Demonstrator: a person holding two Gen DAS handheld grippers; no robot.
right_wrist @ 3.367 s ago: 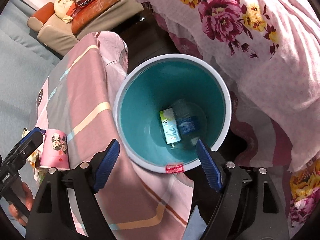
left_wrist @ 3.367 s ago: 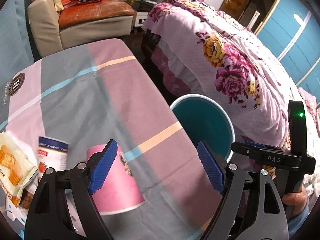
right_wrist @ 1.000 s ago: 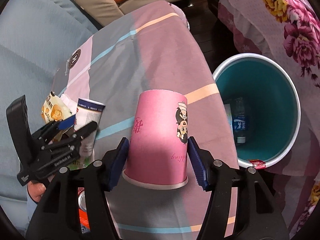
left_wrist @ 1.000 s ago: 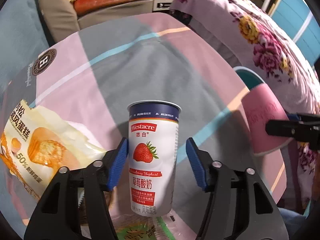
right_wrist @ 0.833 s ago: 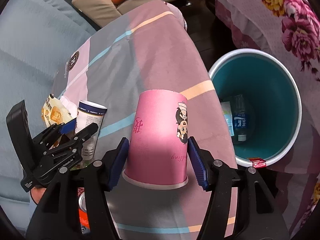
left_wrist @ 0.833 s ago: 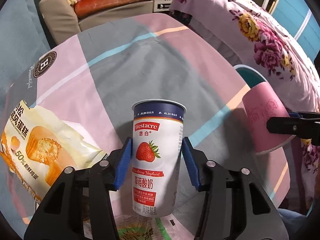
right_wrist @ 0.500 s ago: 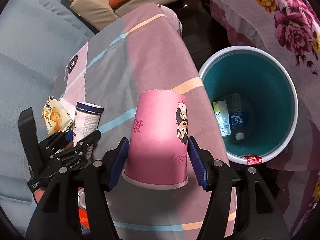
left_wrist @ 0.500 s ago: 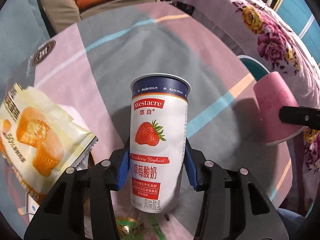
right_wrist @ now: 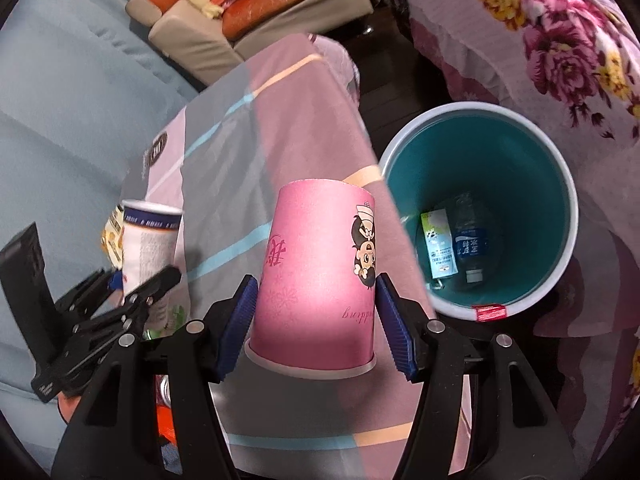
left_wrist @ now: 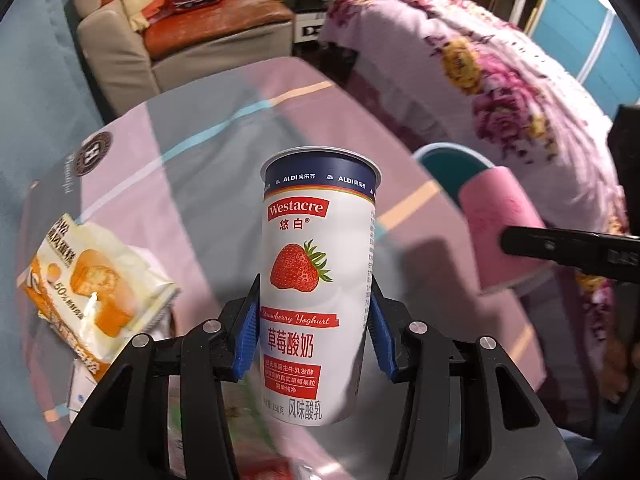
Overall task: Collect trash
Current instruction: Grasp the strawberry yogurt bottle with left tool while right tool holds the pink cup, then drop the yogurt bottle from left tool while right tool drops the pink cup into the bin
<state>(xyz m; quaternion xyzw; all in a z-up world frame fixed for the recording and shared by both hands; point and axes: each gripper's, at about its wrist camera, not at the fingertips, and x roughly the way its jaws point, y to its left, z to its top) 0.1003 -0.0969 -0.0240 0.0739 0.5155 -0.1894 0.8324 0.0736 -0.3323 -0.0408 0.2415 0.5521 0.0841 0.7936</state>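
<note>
Left gripper (left_wrist: 314,334) jaws clamped on yogurt cup (left_wrist: 318,280): upright, long axis vertical, rim up, above the surface (left_wrist: 224,152). Right gripper (right_wrist: 316,320) jaws clamped on pink paper cup (right_wrist: 320,280), inverted, mouth down, just left of teal bin (right_wrist: 480,216).

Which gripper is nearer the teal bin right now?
Right. The right gripper, shut on the pink cup, sits just beside the teal bin. The left gripper, shut on the yogurt cup, is farther back over the table.
</note>
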